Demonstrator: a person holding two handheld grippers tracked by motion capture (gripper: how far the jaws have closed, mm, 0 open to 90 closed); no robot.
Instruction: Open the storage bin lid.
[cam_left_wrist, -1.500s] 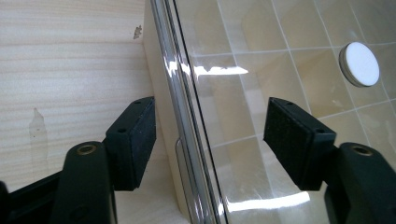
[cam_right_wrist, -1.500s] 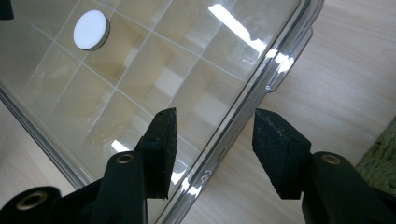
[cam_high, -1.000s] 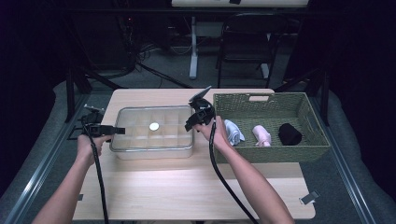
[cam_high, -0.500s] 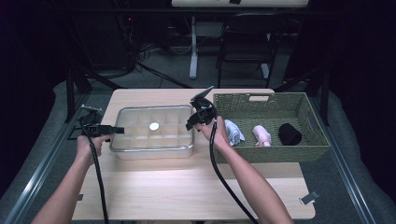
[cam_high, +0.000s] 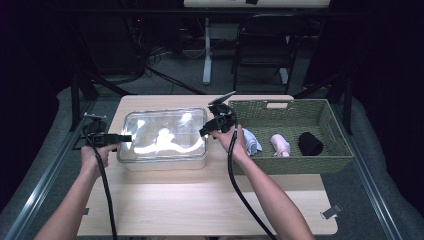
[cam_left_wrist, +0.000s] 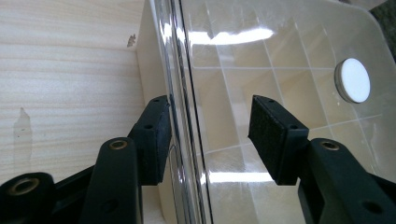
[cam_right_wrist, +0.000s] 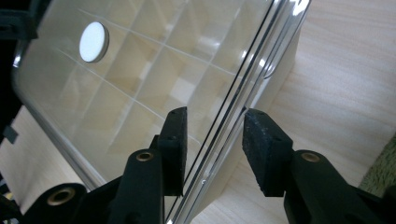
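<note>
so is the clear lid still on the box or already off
On. The clear lid lies flat over the divided box, and both grippers' jaws straddle its edges without lifting it.

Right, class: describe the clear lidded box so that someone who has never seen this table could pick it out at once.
Start at the pale wooden table. On its far left half, left of the green wicker basket, sits the clear lidded box, between the left claw and the right claw. Unlike the basket, it has a see-through lid with a white round disc and a grid of compartments beneath.

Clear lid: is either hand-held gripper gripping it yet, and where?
Not yet. The jaws, just closing, straddle the lid's rim: left hand-held gripper one end, right hand-held gripper the other.
</note>
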